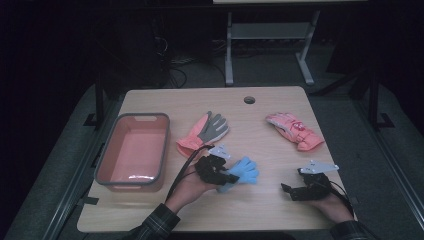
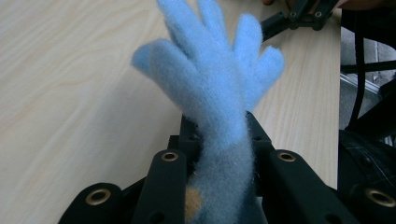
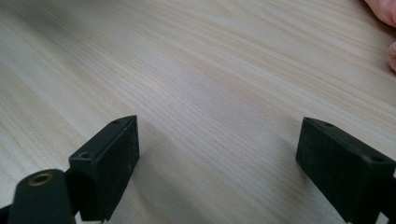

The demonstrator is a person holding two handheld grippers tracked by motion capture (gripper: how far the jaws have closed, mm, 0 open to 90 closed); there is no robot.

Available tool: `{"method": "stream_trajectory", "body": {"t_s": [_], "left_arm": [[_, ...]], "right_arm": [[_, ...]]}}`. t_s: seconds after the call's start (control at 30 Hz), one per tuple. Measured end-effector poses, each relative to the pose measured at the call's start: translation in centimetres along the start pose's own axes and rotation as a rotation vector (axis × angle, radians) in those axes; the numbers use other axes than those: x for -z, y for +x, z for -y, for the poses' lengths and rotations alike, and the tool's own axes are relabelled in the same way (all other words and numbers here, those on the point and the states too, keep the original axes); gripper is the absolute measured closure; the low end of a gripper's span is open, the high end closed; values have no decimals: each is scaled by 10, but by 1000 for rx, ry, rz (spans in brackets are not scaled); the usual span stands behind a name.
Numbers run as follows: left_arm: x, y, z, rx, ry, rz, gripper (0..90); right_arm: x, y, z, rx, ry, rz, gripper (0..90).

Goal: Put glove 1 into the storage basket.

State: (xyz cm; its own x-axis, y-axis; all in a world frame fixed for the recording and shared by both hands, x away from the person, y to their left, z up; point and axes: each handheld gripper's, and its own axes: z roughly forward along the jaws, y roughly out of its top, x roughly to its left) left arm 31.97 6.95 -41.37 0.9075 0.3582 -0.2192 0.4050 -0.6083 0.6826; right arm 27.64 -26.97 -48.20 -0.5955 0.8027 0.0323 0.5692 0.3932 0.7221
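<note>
A fuzzy light-blue glove [image 1: 244, 171] [image 2: 219, 98] sticks out from my left gripper [image 1: 226, 179] [image 2: 224, 154], whose jaws are shut on its cuff just above the table's middle front. Its fingers point away from the gripper. My right gripper [image 1: 286, 190] [image 3: 217, 154] rests low at the front right of the table, jaws wide open with bare wood between them. An orange and grey glove [image 1: 202, 132] lies flat behind the left hand. A pink glove [image 1: 293, 130] lies at the back right.
A salmon plastic bin [image 1: 132, 150] with a grey rim stands on the left side of the wooden table [image 1: 250, 210]. A round cable hole [image 1: 249, 99] sits near the far edge. A desk frame [image 1: 270, 40] stands beyond the table.
</note>
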Motion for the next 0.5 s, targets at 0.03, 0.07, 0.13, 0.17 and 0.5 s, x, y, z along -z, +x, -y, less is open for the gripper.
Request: {"method": "stream_trajectory", "body": {"t_s": [0.03,0.07,0.13,0.17,0.5], "left_arm": [[3,2,0,-5,2,-6,748],[6,3,-1,0,1,-13,748],[13,6,-1,7,-3,-21,748],[16,8,-1,10,-9,-27,748],[55,24,1,63,-41,-79,748]], "right_arm": [[0,0,0,0,0,0,107],[-1,1,0,1,7,-2,87],[-1,2,-1,5,9,-3,67],[-2,2,-1,9,16,-9,43],[-4,4,-2,4,35,-9,0]]}}
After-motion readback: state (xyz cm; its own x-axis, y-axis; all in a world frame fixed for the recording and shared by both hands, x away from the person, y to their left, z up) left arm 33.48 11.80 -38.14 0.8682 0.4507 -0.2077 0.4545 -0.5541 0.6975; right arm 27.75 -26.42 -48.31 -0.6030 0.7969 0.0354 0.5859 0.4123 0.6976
